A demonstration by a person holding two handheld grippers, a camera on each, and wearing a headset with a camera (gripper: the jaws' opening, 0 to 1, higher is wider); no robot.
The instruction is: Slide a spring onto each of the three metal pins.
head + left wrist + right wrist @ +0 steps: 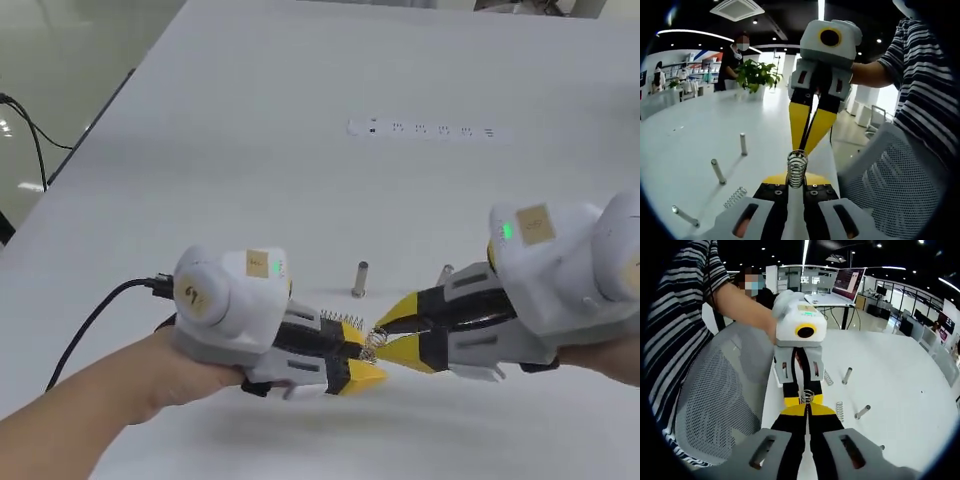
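Left gripper [362, 358] jaws clamp the small coiled metal spring [797, 167] above the white table [300, 180], right gripper [386, 338] jaws pressed together at its free end, probably re-gripping it for the upright grey metal pins [743, 144].

A small steel spring [797, 169] hangs off the worktop [300, 180], nipped at one end by the left hand-held gripper [361, 364] and at the other by the right hand-held gripper [384, 334]. A second spring [828, 377] and a third spring [840, 411] lie flat just right of the right hand-held gripper's jaws. Left of the left hand-held gripper's jaws, three short grey metal pins stand bare in a row: near pin [684, 216], middle pin [717, 171], far pin [743, 144].
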